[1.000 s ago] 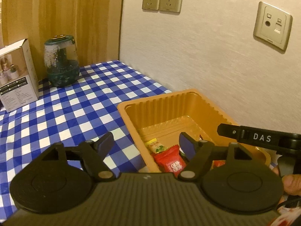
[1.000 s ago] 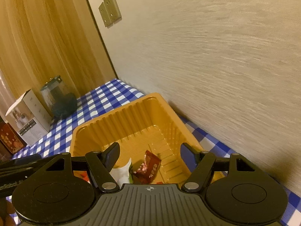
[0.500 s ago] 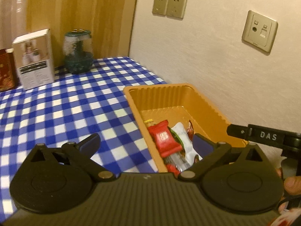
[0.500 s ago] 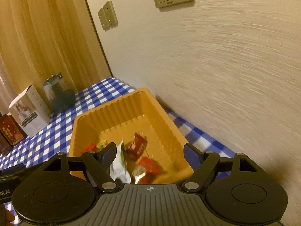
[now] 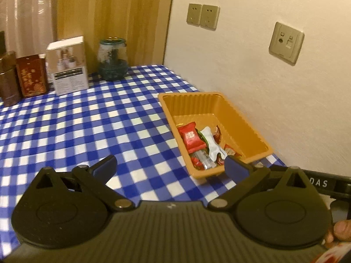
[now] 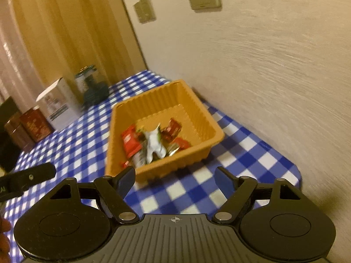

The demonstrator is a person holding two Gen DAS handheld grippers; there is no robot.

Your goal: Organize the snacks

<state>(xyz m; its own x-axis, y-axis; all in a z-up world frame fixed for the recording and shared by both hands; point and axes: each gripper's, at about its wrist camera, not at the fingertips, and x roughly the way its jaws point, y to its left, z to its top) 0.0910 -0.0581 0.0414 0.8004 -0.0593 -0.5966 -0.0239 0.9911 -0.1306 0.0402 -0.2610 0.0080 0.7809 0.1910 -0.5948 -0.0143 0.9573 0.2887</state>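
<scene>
Left tool: the left tool (image 5: 170, 164) hangs over the checked cloth with its jaws spread as wide as they go, having just been opening, and nothing sits between them. Its right pad overlaps the near corner of the tray in the left wrist view; whether it touches, I cannot tell.
Right tool: the right tool (image 6: 174, 178) has its jaws well apart too, having just been opening, with only bare cloth between them. It sits just short of the tray's near wall.
Hand: a fingertip (image 5: 340, 233) shows at the right edge of the left wrist view, under the other tool's black bar.
Tabletop: the tabletop (image 5: 87, 127) wears a blue and white checked cloth, and it runs up against the pale wall on the right.
Tray: the orange tray (image 5: 248, 127) rests on the cloth close beside the wall, ribbed sides up.
Snacks: here they are, the snacks (image 5: 203, 146) all piled in the tray's near half. On top, a red packet (image 5: 192, 138) and a white wrapper (image 5: 211, 143) side by side, smaller red and dark pieces around them. The far half of the tray floor is bare.
Back row: at the far edge, against the wooden panel, a green glass jar (image 5: 113, 60), a white box (image 5: 68, 64), a red box (image 5: 31, 75) and a brown box (image 5: 7, 79) stand in a line, well apart from the tray.
Wall: a double socket (image 5: 203, 16) and a single plate (image 5: 286, 41) are mounted above.
</scene>
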